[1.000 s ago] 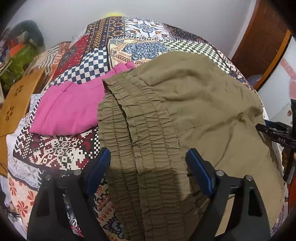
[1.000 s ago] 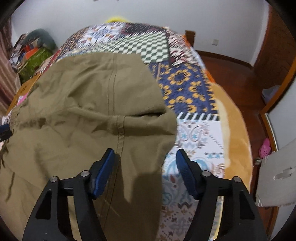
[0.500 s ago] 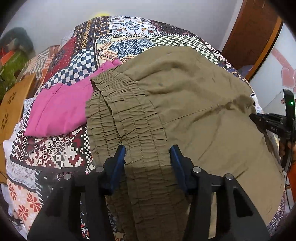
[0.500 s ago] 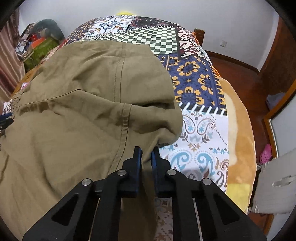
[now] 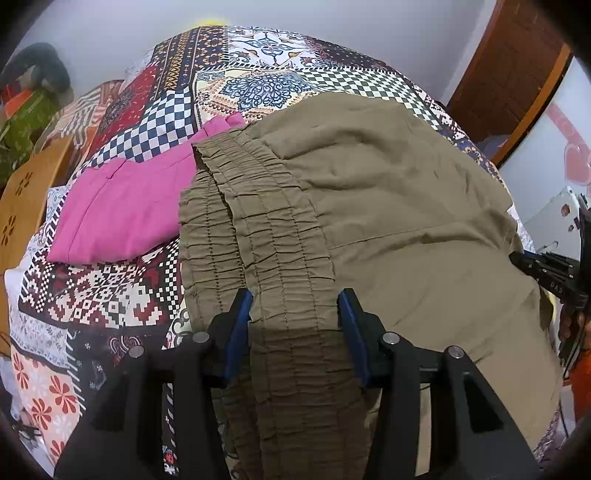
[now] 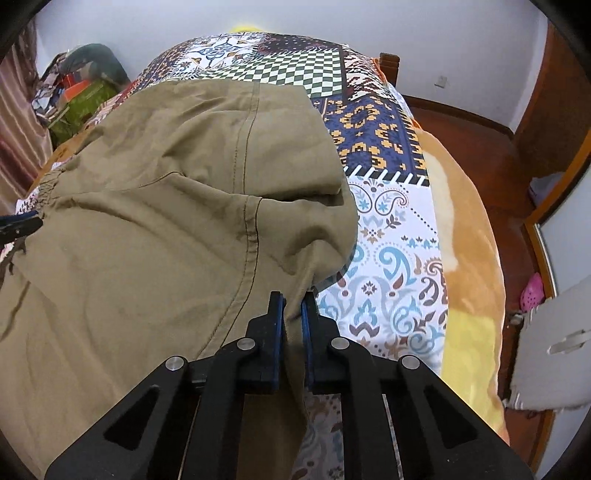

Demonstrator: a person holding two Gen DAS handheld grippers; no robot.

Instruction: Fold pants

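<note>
Closest to you, your left gripper point(image 5: 295, 306) was clamped on the gathered elastic waistband point(image 5: 258, 236) of the olive pants point(image 5: 388, 206), blue pads pressed against either side of the bunched band. Your right gripper point(image 6: 292, 314) was pinched nearly together on a fold of the same pants point(image 6: 147, 221) near a leg edge, with the cloth pulled up into the jaws. In the left wrist view, your right gripper point(image 5: 546, 269) poked in at the far right edge of the fabric.

The pants themselves were spread across the patchwork bedspread point(image 6: 388, 258), covering most of the near part of the bed. Just beside the waistband, partly tucked under it, lay a pink garment point(image 5: 122, 206). Further back sat a wooden chair point(image 5: 26, 199) on the left, then the white wall point(image 6: 369, 22) and a wooden door point(image 5: 509, 74).
</note>
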